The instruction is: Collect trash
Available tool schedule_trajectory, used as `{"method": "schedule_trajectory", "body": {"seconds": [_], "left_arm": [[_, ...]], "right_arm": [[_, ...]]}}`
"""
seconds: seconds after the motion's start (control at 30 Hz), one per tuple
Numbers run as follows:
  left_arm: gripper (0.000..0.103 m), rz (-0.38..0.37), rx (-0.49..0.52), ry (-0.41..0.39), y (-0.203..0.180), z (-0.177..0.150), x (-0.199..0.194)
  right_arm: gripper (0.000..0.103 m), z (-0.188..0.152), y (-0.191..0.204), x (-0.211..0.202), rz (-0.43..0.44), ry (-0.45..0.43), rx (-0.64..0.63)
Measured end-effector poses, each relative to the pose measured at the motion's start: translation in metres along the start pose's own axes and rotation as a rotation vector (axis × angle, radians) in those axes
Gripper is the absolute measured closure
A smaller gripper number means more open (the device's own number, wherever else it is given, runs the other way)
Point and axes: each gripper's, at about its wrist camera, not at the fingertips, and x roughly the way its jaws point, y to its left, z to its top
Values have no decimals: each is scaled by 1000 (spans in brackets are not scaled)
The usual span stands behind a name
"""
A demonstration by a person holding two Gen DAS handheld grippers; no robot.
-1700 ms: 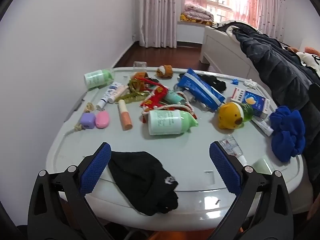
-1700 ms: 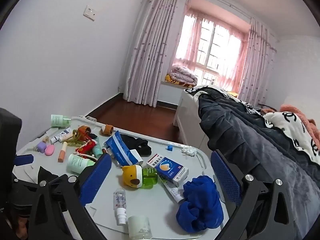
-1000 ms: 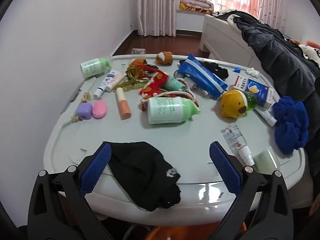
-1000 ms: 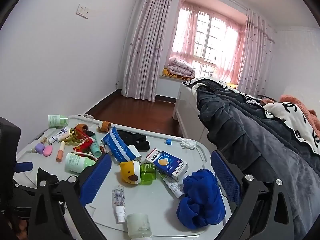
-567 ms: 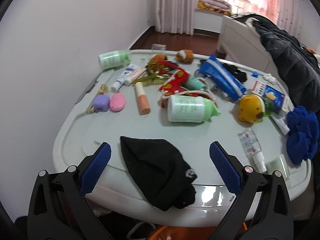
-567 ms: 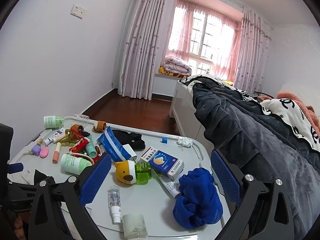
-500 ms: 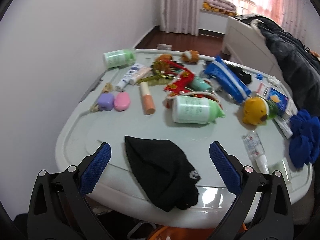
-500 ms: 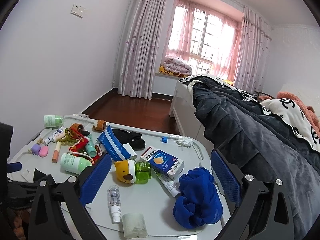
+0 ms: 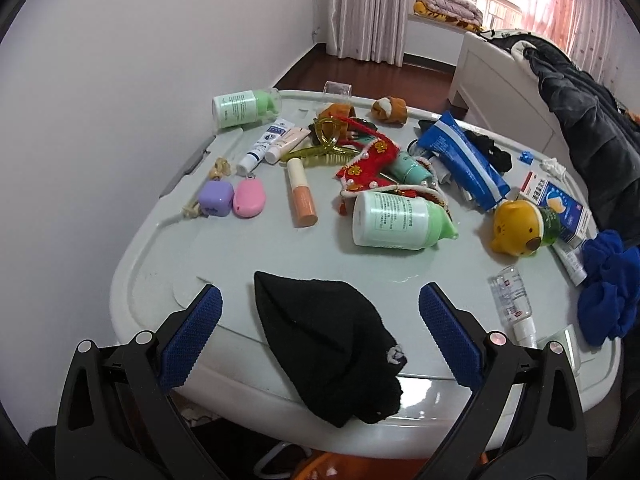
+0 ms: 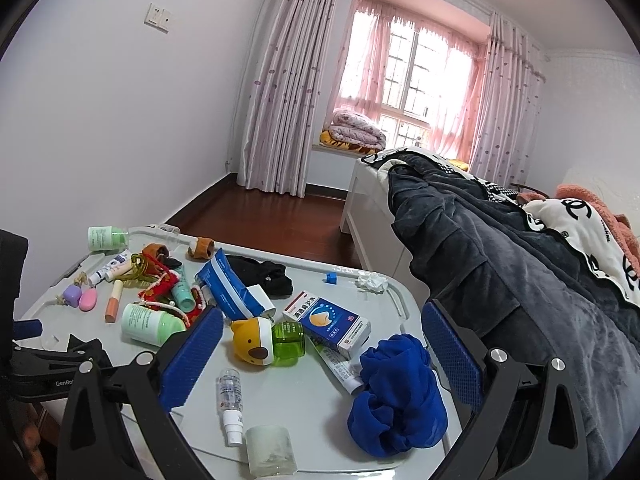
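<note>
Nearby, black hat (image 9: 328, 344) tip pointing away

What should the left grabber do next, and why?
Probably ease the left gripper forward and down onto the black knit hat. Its jaws are wide open and empty, and the hat lies right between them at the near edge of the table, partly hanging over, so it is the nearest thing to take.
</note>
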Motion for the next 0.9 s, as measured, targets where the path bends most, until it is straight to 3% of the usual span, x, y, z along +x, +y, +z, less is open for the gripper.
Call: {"method": "schedule_trajectory", "body": {"seconds": [0.47, 0.9], "left_arm": [[7, 18, 45, -55, -7, 2, -9], [7, 7, 49, -56, -10, 2, -9]], "right_arm": [[5, 0, 2, 0, 4, 3, -1], [5, -1, 4, 0, 6, 3, -3]]}}
